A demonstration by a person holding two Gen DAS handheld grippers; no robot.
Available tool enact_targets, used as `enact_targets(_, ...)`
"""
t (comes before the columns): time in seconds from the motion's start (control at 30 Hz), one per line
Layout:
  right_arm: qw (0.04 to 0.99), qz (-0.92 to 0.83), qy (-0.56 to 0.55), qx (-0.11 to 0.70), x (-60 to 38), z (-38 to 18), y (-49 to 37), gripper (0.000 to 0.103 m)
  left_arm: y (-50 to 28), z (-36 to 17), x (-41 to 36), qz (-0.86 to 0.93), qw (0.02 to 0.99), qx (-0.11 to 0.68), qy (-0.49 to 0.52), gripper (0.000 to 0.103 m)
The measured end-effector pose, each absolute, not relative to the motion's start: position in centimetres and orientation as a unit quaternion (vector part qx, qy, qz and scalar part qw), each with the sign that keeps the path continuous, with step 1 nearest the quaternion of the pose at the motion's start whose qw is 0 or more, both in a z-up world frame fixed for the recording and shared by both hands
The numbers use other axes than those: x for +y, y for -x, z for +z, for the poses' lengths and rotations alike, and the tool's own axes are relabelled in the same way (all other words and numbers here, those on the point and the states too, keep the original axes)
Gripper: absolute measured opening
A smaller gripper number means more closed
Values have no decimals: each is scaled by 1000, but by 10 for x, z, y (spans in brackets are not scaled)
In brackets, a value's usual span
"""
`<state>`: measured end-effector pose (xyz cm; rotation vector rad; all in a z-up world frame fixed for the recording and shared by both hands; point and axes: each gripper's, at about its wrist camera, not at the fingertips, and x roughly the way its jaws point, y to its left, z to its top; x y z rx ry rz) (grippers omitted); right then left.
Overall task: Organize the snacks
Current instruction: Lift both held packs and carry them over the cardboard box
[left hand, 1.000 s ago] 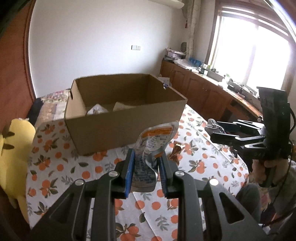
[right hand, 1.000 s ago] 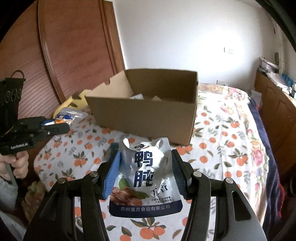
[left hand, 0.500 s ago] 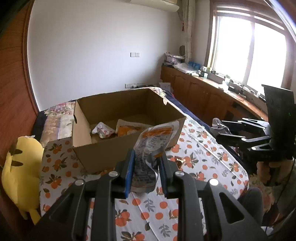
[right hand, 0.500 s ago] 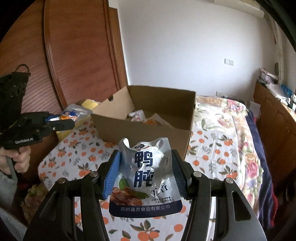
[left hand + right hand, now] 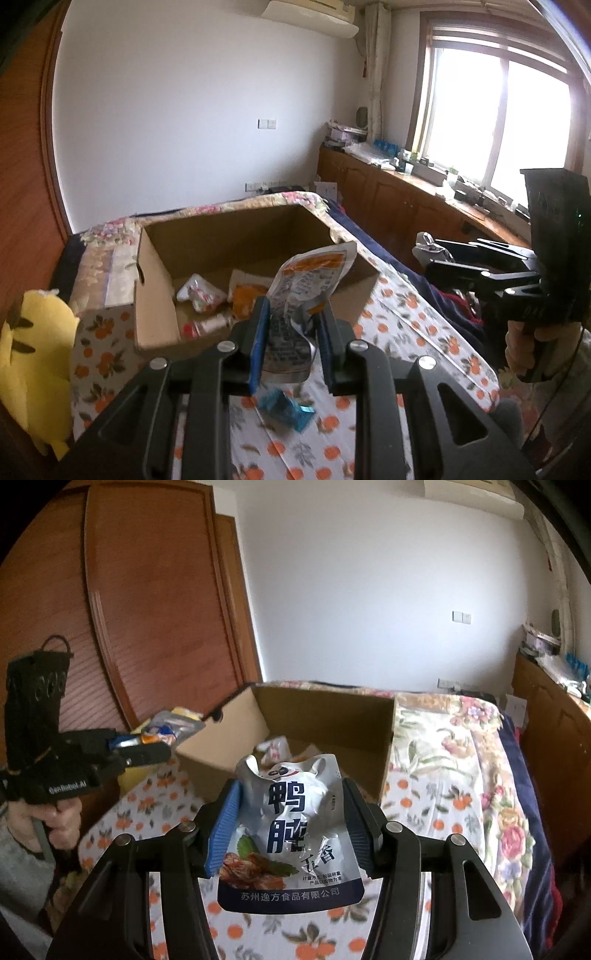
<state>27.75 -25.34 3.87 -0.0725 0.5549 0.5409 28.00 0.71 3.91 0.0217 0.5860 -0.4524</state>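
Observation:
My left gripper (image 5: 293, 314) is shut on a silver and orange snack pouch (image 5: 306, 284), held above the near wall of an open cardboard box (image 5: 155, 295). Several snack packets (image 5: 201, 295) lie inside the box. My right gripper (image 5: 291, 812) is shut on a silver and navy snack pouch with Chinese print (image 5: 291, 830), held in front of the same box (image 5: 332, 716). The left gripper (image 5: 147, 753) with its pouch shows in the right wrist view, and the right gripper (image 5: 436, 264) in the left wrist view.
The box stands on a bed with an orange-print cloth (image 5: 424, 332). A blue wrapper (image 5: 286, 406) lies on the cloth under my left gripper. A yellow plush (image 5: 33, 347) sits at the left edge. Wooden cabinets (image 5: 406, 206) run under the window, a wardrobe (image 5: 147, 609) stands left.
Both grippers have risen and moved toward the box with their pouches; the box's inside and its packets now show. The blue wrapper has come into view below.

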Motion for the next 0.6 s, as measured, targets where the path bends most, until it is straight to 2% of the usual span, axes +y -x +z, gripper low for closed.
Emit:
enact_targets(0.27, 930, 267, 52, 248, -237, 50, -337, 56, -334, 42, 12, -215, 942, 259, -13, 23)
enact_targets(0.6, 911, 278, 69, 297, -198, 0, -416, 56, -404, -5, 26, -203, 930, 306, 1, 23)
